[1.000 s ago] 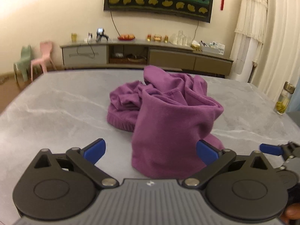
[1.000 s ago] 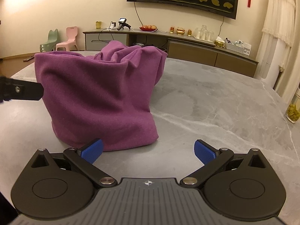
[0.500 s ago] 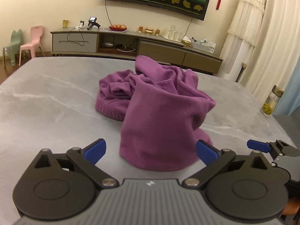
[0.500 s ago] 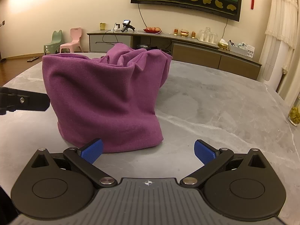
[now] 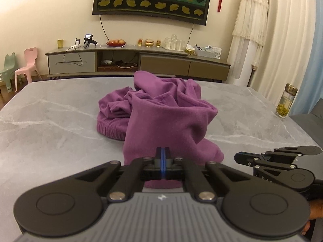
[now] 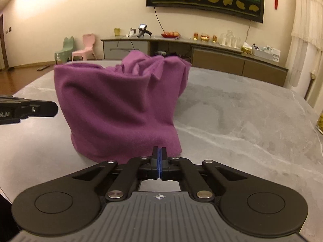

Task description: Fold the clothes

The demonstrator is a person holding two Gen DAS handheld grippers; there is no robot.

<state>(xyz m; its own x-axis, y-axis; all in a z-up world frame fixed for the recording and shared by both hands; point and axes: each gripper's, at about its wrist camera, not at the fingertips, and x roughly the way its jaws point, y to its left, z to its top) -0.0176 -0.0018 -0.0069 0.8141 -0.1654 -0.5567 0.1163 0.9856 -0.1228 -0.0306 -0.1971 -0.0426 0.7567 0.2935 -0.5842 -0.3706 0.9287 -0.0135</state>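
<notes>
A crumpled purple garment [image 5: 161, 119] lies heaped on the grey marble table [image 5: 50, 125]; it also shows in the right wrist view [image 6: 121, 104]. My left gripper [image 5: 163, 157] is shut, its blue pads together, just in front of the garment's near edge, holding nothing that I can see. My right gripper [image 6: 159, 157] is shut too, empty, at the garment's near right corner. The right gripper also shows at the right of the left wrist view [image 5: 278, 161]. The left gripper's tip shows at the left of the right wrist view [image 6: 30, 109].
A glass bottle [image 5: 285, 100] with yellow contents stands near the table's right edge. A long TV cabinet [image 5: 137, 60] with small items lines the far wall. Two small chairs [image 5: 26, 64] stand at the far left. Curtains [image 5: 282, 40] hang at the right.
Both grippers have gone from wide open to shut. Both cameras have shifted slightly; the garment has not moved.
</notes>
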